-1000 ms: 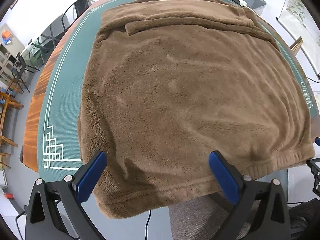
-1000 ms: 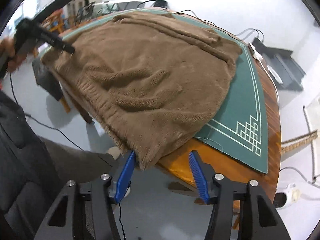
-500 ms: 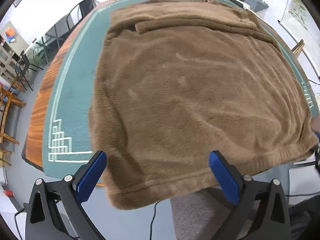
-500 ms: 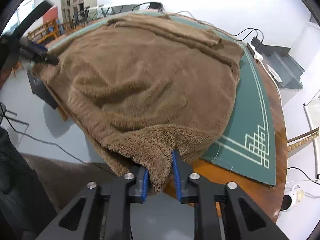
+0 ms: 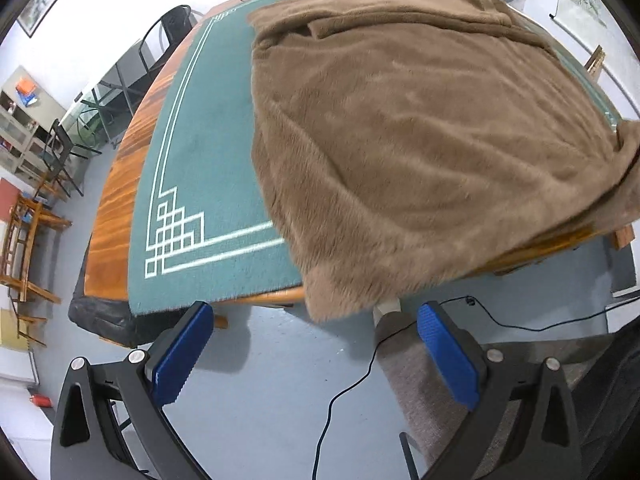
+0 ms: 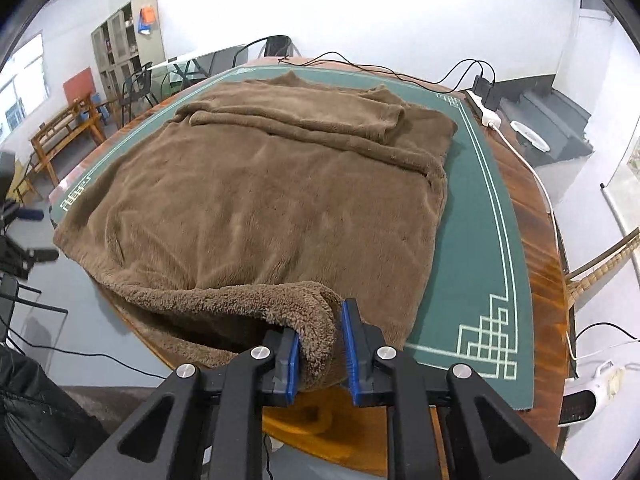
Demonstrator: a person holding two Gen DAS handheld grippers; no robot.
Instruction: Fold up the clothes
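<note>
Now the right gripper [image 6: 320, 350] is clamping its blue pads on the near right corner of the brown fleece garment [image 6: 256, 200], a corner it was only straddling with parted jaws a second ago, and is lifting the hem so that the curly underside is rolling up into view. Meanwhile the left gripper [image 5: 316, 360] is hanging with its jaws wide apart and nothing between them, and it is sitting off the table edge over the grey floor, whereas a second ago it was framing the hem itself; the garment's near left corner is drooping over the edge just ahead of its fingers. That is leaving the fold half prepared, by the look of it: one bottom corner is secured, the other is not yet taken. Elsewhere the garment is lying spread across the green mat [image 6: 492, 248] on the wooden table [image 6: 536, 216], its thick pile looking soft and slightly rumpled, with a sleeve already lying folded across the far end near the collar. Beyond it, a white power strip [image 6: 486, 110] and its cable are resting on the bare wood at the table's far right
</note>
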